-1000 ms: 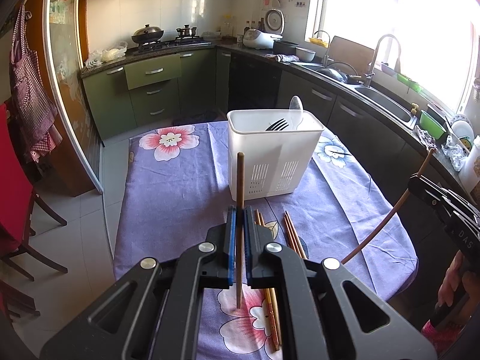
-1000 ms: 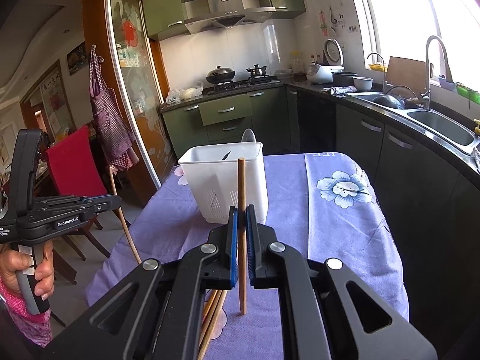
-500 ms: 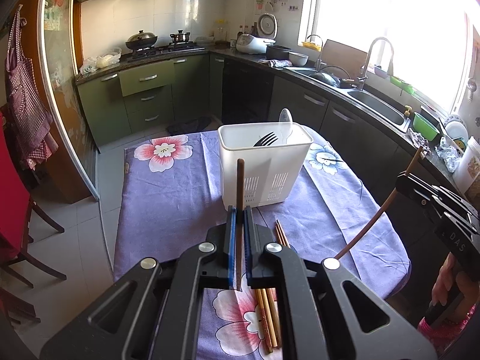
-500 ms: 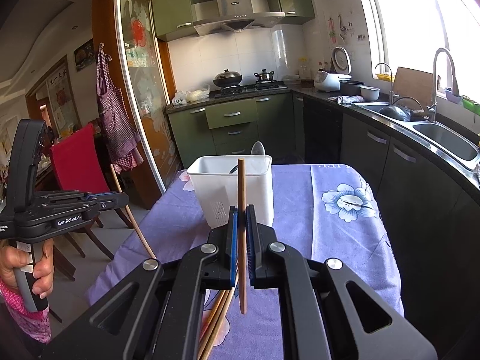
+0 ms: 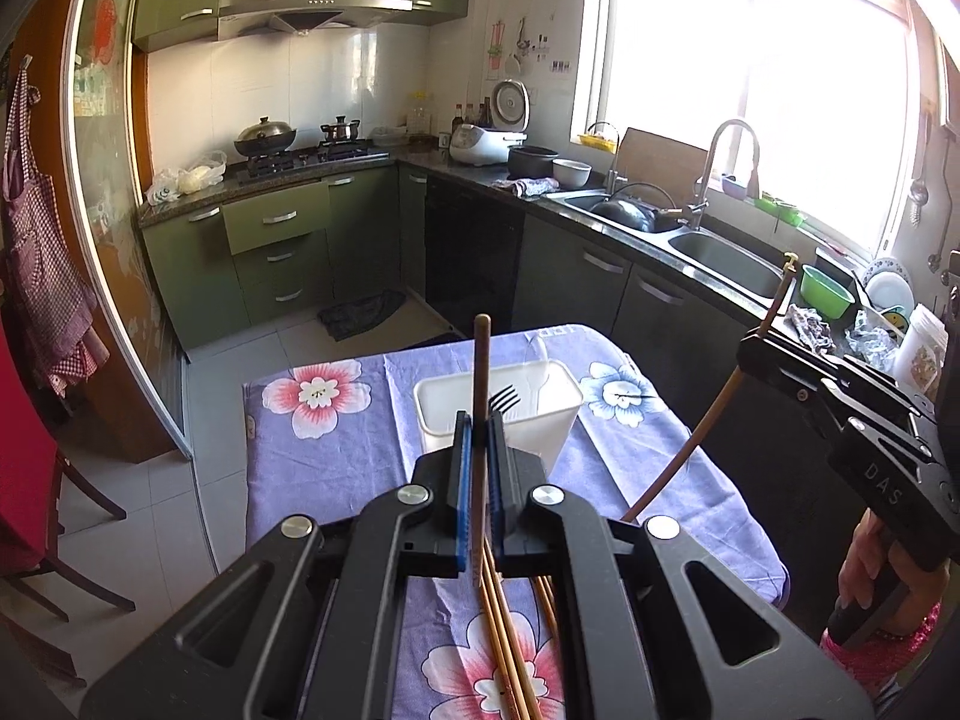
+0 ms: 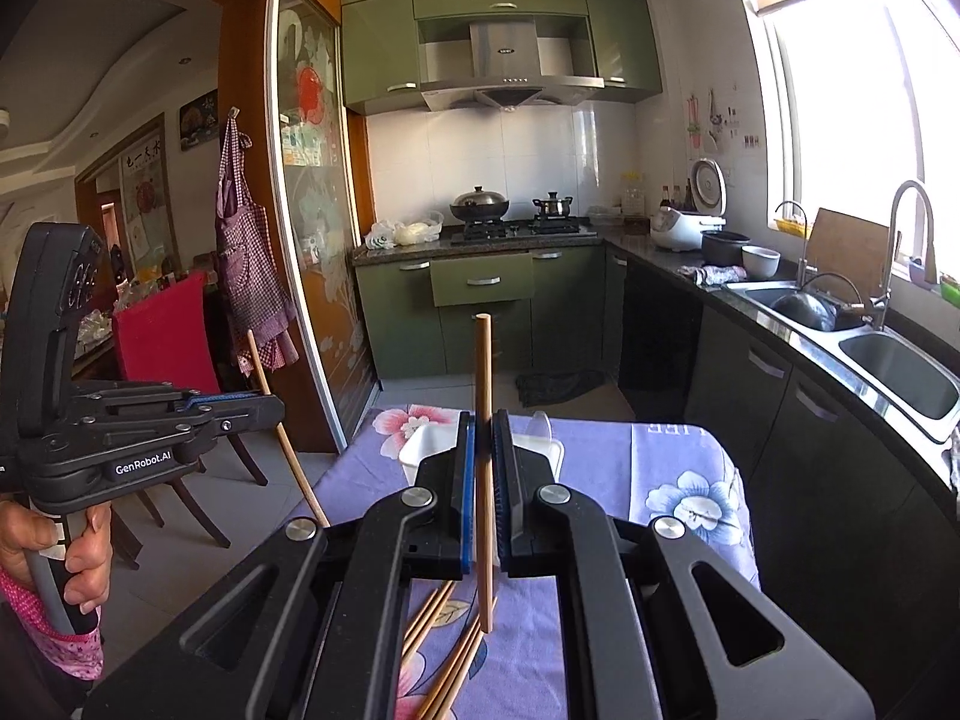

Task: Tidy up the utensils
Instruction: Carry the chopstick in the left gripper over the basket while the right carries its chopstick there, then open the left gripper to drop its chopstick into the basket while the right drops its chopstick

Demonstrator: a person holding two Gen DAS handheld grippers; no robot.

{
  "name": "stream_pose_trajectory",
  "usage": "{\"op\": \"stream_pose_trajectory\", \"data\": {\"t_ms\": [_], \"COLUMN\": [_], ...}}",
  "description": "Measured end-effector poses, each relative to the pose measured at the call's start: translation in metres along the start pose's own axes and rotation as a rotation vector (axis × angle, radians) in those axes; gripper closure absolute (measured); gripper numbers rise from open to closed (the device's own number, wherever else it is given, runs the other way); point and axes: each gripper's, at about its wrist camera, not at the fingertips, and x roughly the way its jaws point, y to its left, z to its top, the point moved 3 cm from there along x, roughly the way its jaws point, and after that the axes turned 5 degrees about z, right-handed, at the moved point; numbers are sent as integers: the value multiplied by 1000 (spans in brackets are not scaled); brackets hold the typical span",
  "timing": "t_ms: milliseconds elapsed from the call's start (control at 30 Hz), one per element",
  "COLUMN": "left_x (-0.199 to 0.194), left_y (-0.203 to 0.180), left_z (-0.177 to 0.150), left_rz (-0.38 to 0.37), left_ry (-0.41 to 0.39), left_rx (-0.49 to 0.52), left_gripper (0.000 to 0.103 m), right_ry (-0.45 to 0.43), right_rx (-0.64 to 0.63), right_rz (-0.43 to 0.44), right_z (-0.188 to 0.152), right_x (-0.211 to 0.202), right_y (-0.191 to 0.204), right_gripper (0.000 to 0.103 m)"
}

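My left gripper (image 5: pixel 479 429) is shut on a brown chopstick (image 5: pixel 480 372) held upright, raised above the table. My right gripper (image 6: pixel 483 429) is shut on another brown chopstick (image 6: pixel 483 396), also upright. A white plastic utensil holder (image 5: pixel 552 426) stands on the table ahead of both grippers, with a black fork (image 5: pixel 503 399) and a pale spoon (image 5: pixel 536 354) in it. It also shows in the right wrist view (image 6: pixel 420 450). Several loose chopsticks (image 5: pixel 510 648) lie on the cloth below the grippers, also seen in the right wrist view (image 6: pixel 447 666).
The table has a purple flowered cloth (image 5: pixel 336 450). A dark counter with a sink (image 5: pixel 720 255) runs along the right. A red chair (image 6: pixel 162 348) stands left of the table. Each gripper shows in the other's view (image 5: pixel 852 402) (image 6: pixel 132 426).
Both grippers have risen with their chopsticks. The holder now sits lower in both views.
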Motion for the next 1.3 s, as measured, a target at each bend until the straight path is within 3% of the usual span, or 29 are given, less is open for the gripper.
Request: {"op": "stream_pose_trajectory", "data": {"t_ms": [333, 533, 833, 1133, 1300], "left_x": [-15, 7, 91, 141, 130], "left_y": [-1, -4, 2, 7, 5], "left_z": [73, 98, 86, 52, 45], "left_rz": [7, 59, 62, 65, 75], "left_ry": [-146, -197, -68, 71, 71], "left_rx": [4, 15, 1, 10, 20], "left_gripper": [98, 98, 98, 97, 80], "right_ry": [-82, -71, 40, 128, 123], "right_rx": [-57, -46, 36, 76, 66], "right_rz": [-44, -65, -35, -6, -13], "right_z": [96, 128, 93, 39, 33], "right_x": [23, 69, 145, 182, 170], "right_y": [2, -17, -58, -71, -65], "right_gripper": [97, 97, 97, 96, 96]}}
